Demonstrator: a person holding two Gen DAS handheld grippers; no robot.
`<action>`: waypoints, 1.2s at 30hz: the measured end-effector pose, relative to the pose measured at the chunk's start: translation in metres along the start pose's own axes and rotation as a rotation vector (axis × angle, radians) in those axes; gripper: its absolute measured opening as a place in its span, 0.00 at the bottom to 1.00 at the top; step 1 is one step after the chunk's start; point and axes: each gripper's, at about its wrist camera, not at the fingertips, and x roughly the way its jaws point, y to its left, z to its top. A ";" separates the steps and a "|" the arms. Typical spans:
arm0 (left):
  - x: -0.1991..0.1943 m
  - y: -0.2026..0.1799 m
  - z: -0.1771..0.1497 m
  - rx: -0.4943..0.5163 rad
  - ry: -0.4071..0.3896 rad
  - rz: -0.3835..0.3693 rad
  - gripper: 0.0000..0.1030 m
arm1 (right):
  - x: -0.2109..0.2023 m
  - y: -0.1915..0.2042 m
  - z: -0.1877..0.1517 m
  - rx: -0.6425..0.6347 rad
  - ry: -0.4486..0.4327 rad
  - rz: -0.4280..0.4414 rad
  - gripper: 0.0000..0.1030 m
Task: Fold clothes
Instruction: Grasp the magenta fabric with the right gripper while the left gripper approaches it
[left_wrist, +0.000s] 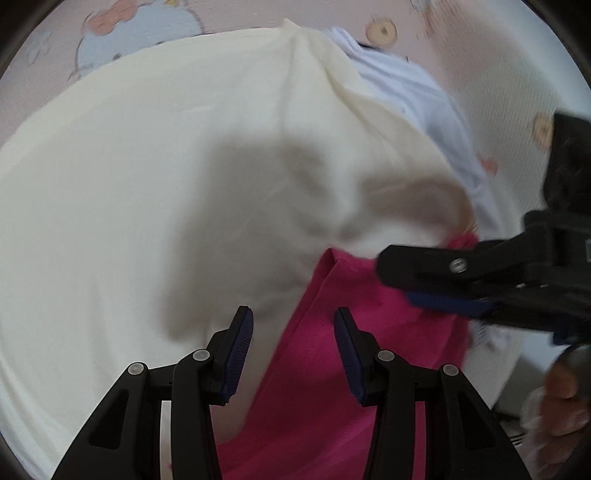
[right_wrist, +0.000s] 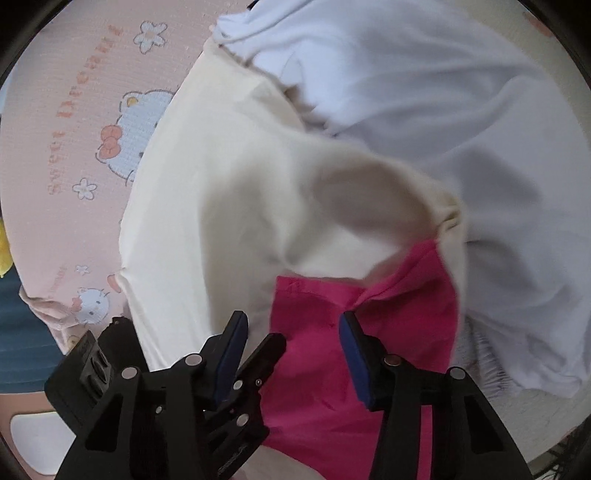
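A pink garment is seen lying low in both views, partly covered by a cream garment that is spread over a pink printed sheet. A white garment is piled beside the cream one, touching it. The left gripper is held with its fingers released, spread above the pink garment's edge. The right gripper is likewise held apart over the pink cloth, nothing being grasped. The left gripper is also seen in the right view, just beside the right one.
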 end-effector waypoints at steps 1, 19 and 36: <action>0.000 0.003 -0.002 -0.014 0.002 -0.015 0.41 | 0.001 0.003 0.000 -0.014 -0.001 0.010 0.49; -0.021 0.025 -0.022 0.022 -0.030 -0.050 0.41 | 0.044 0.039 0.008 -0.201 0.003 -0.208 0.34; -0.026 0.039 -0.030 -0.001 0.014 -0.087 0.41 | 0.023 0.051 0.014 -0.291 -0.103 -0.079 0.05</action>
